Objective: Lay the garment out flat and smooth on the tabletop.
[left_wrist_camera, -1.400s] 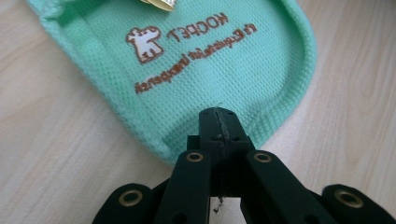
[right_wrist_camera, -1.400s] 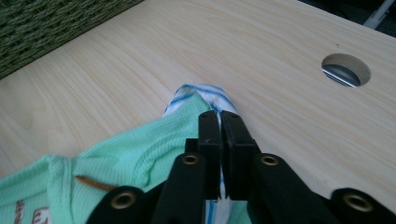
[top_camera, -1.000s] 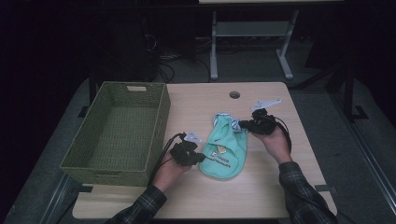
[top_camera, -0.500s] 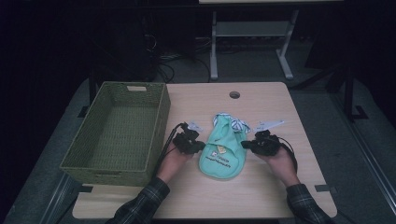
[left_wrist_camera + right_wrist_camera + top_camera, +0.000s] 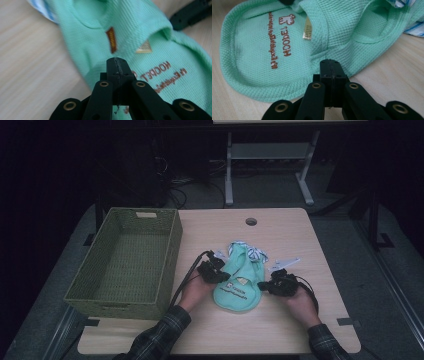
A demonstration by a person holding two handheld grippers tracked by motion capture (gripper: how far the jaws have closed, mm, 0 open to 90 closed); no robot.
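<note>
A: Nearest us, our two forearms are coming in at six o'clock in the high view. We are holding the left gripper (image 5: 216, 271) against the garment's nine o'clock edge and the right gripper (image 5: 278, 283) at its three o'clock edge.

B: In the left gripper view the jaws are meeting flush over the fabric edge, and we cannot tell whether any cloth is pinched there. In the right gripper view the jaws are also pressed together, tip just at the hem, seemingly on nothing.

A: The mint-green pet shirt (image 5: 241, 279) is lying flat on the wooden table (image 5: 295, 235), in the middle of its near half, brown lettering facing up, a striped blue-and-white trim (image 5: 254, 254) at its twelve o'clock end.

B: Farther off at nine o'clock from the shirt, the green woven basket (image 5: 169, 251) is sitting on the table's edge. At twelve o'clock, we are seeing the table's round cable hole (image 5: 251, 221).
</note>
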